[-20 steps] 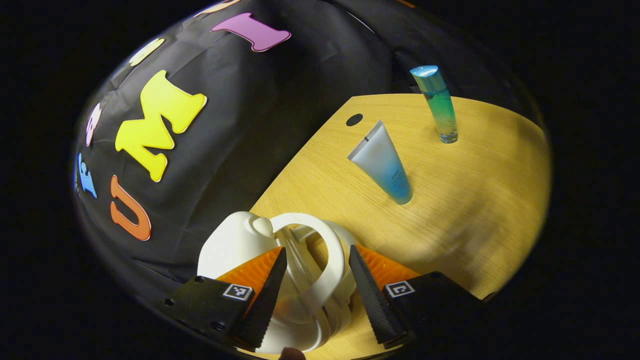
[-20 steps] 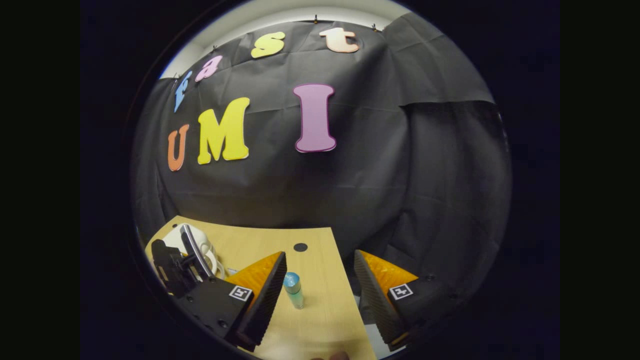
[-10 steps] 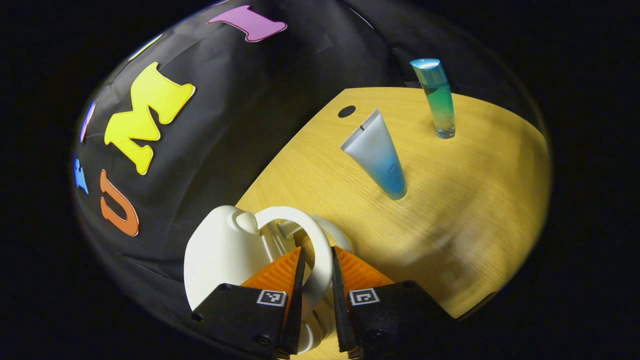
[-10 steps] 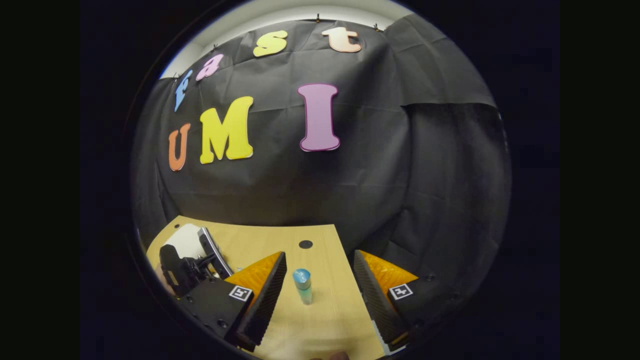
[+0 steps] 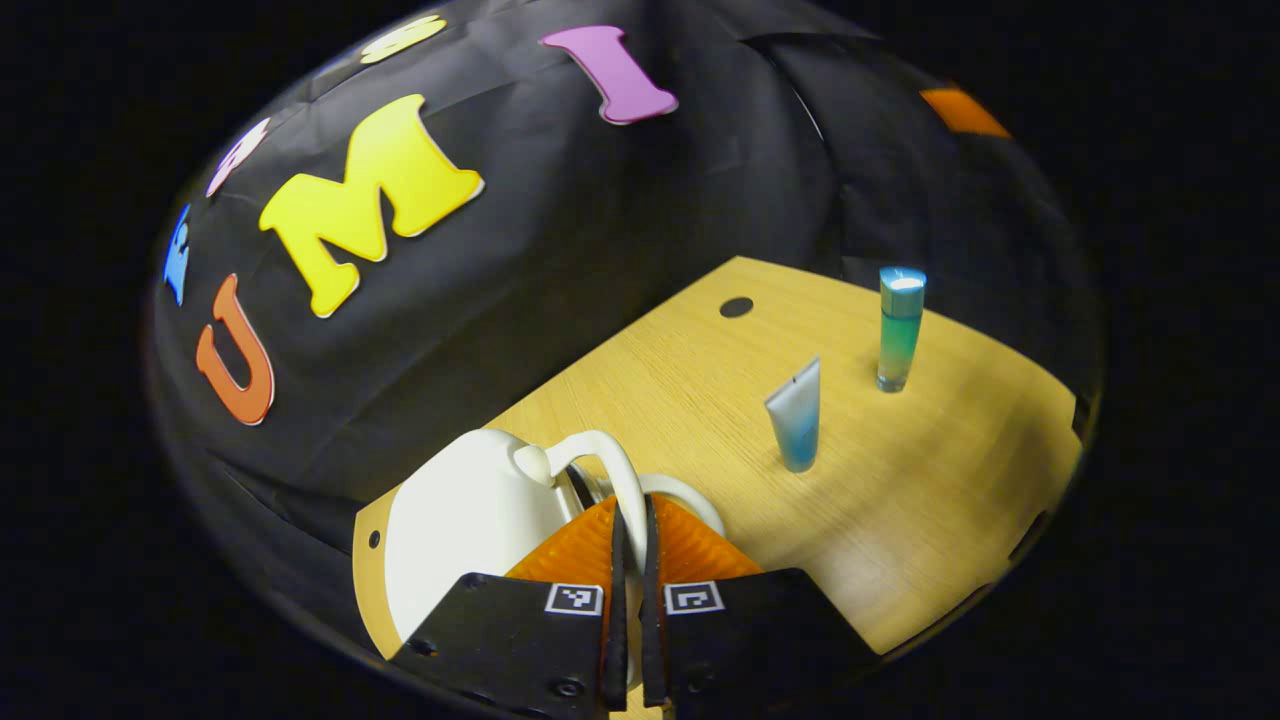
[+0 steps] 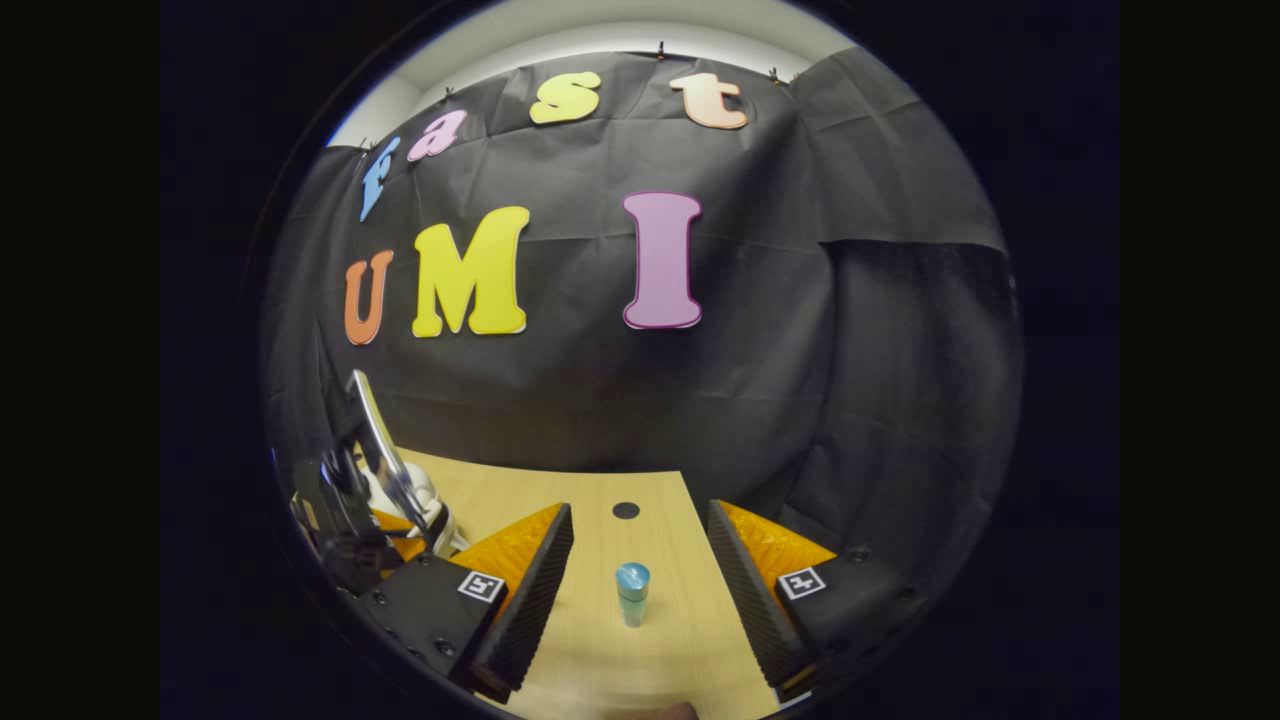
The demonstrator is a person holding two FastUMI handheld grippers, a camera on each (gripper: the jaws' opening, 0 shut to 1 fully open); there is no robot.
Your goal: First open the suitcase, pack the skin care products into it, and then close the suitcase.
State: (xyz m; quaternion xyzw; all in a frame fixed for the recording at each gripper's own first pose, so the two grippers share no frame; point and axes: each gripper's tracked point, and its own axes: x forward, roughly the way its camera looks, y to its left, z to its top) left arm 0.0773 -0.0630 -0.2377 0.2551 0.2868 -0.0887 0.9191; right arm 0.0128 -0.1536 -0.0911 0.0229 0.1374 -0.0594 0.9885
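A white rounded suitcase (image 5: pixel 450 530) stands at the near left corner of the wooden table (image 5: pixel 900 520). My left gripper (image 5: pixel 631 500) is shut on its white arched handle (image 5: pixel 610 462), both orange fingers pressing on the loop. Farther off, a pale blue tube (image 5: pixel 797 415) stands on its cap, and a blue-green bottle (image 5: pixel 898 328) stands upright behind it. My right gripper (image 6: pixel 640 507) hangs open over the table, and the same bottle (image 6: pixel 632 592) stands apart below the gap between its fingers. At the left of the right gripper view, the left gripper (image 6: pixel 350 500) sits over the suitcase (image 6: pixel 418 492).
A round cable hole (image 5: pixel 736 307) lies near the table's back edge by the black cloth wall. The table's edges run close on the right and in front. Bare wood (image 6: pixel 500 490) spreads between the suitcase and the bottle.
My left gripper went from open around the suitcase handle to shut on it, then drew up and back. In the right gripper view the left gripper has risen. The right gripper barely moved.
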